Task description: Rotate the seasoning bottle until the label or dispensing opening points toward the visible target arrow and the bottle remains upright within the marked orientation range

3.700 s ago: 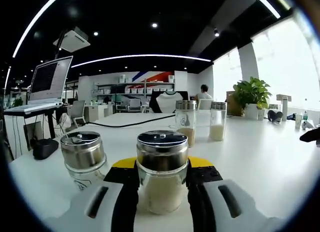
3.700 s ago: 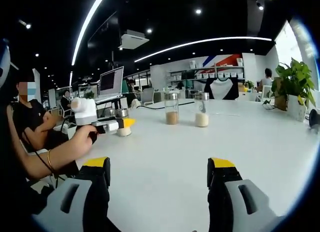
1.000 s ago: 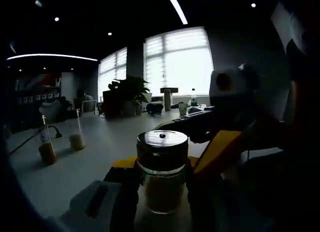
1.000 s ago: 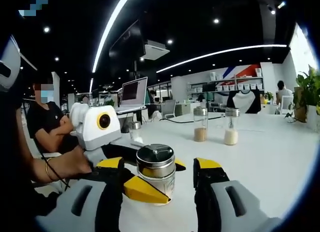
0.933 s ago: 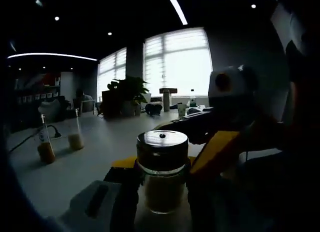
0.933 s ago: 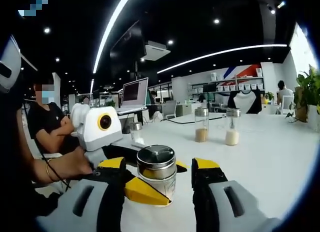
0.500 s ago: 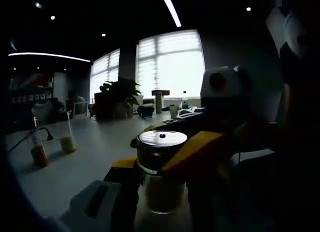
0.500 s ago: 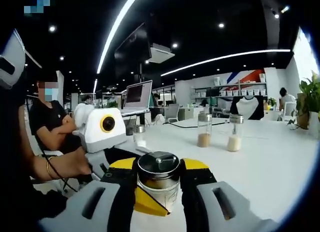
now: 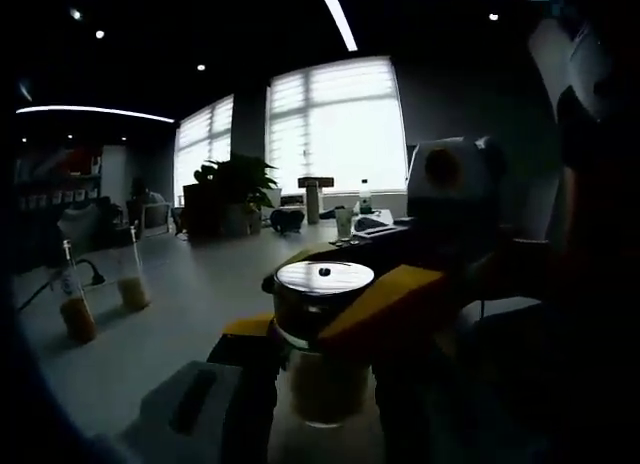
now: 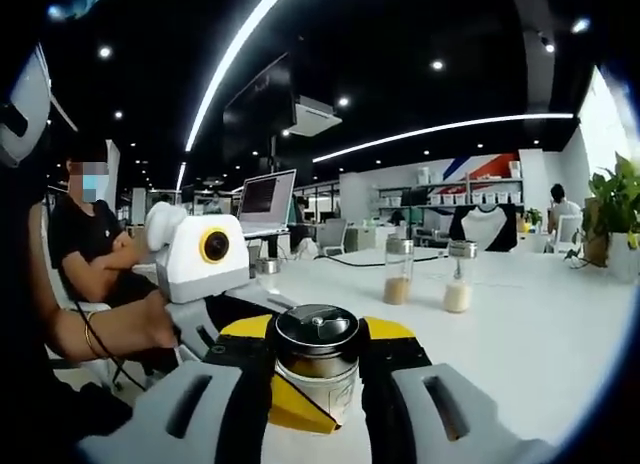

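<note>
1. A glass seasoning bottle [image 10: 317, 369] with a round, shiny metal lid is standing upright on the smooth white table [image 10: 520, 334], holding pale grains.
2. In the right gripper view, the right gripper [image 10: 317, 384] is closing on the bottle; its black jaws with yellow tips are pressing against both sides of the glass.
3. In the left gripper view, the left gripper [image 9: 322, 384] is also clamping the same bottle [image 9: 322, 349], jaws hugging the glass on either side.
4. The right gripper's yellow-tipped jaw is crossing in front of the bottle in the left gripper view, hiding part of the glass below the lid.
5. The left gripper's yellow tip is showing below the bottle in the right gripper view, with a hand [image 10: 120, 329] behind it.
6. Two slim jars [image 10: 428, 274] are standing well apart from the bottle, further along the table.
7. The left gripper view is backlit and dim; label and opening are too dark to make out.
</note>
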`<state>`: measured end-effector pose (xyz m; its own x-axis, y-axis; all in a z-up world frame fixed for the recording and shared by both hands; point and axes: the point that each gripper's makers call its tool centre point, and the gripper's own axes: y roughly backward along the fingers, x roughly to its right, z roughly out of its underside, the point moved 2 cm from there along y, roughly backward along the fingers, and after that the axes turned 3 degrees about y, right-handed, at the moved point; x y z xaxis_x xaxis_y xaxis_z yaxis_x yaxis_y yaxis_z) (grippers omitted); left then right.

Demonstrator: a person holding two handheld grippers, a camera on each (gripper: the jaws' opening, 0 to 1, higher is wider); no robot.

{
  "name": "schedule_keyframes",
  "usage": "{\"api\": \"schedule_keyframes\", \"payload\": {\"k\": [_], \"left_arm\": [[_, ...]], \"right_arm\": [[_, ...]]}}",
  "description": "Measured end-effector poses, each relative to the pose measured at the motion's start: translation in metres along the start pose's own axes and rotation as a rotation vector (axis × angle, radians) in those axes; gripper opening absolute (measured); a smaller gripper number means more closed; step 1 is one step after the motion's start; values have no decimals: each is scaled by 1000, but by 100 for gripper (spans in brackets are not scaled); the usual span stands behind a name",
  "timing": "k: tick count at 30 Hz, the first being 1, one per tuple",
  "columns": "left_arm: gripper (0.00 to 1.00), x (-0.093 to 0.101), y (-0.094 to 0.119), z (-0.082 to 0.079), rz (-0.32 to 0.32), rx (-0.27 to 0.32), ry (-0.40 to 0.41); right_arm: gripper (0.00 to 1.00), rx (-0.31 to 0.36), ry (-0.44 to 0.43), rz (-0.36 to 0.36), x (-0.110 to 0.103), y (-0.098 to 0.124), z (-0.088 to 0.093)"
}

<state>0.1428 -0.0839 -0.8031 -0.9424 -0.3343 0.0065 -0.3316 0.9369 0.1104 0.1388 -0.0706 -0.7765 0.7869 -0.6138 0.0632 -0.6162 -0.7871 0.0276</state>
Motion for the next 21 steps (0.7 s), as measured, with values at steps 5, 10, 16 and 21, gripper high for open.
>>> {"api": "schedule_keyframes", "payload": {"k": [5, 10, 16, 21], "left_arm": [[38, -1, 0, -1, 0, 9, 18], [38, -4, 0, -7, -21, 37, 37], [38, -9, 1, -8, -75, 47, 47], [39, -17, 4, -10, -191, 40, 24]], "right_arm": [[30, 0, -8, 1, 1, -1, -1], [30, 41, -42, 36, 5, -2, -6], [30, 41, -40, 65, 8, -6, -7], [30, 50, -29, 100, 13, -7, -10]]}}
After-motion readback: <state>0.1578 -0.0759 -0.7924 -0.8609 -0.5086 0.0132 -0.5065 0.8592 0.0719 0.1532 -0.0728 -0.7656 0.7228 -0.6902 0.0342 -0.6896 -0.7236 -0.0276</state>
